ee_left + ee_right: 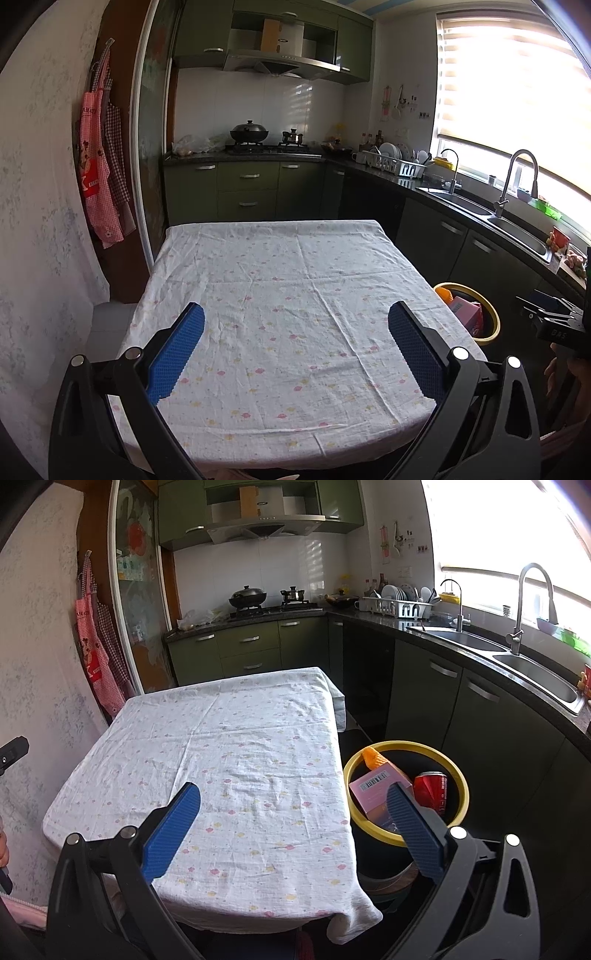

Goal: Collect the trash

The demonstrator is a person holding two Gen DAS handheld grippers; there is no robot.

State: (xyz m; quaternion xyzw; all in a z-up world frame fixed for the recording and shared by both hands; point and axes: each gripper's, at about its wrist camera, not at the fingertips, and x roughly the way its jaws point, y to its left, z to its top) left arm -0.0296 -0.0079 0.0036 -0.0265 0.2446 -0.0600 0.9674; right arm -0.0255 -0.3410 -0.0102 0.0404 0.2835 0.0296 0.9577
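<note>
1. Your left gripper (pixel 295 325) hovers over the table (pixel 288 266), jaws spread wide, holding nothing.
2. Your right gripper (pixel 293 805) spans the table's right edge, jaws wide apart, holding nothing.
3. The bin (pixel 460 775) stands just beside that edge, holding a pink box (pixel 373 790), a red can (pixel 430 788) and an orange item (pixel 373 758).

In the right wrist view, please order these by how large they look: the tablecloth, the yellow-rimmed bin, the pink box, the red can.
Largest to smallest, as they appear in the right wrist view:
1. tablecloth
2. yellow-rimmed bin
3. pink box, partly hidden by a jaw
4. red can

Box and can lie partly inside the bin, so that order is unsure.
</note>
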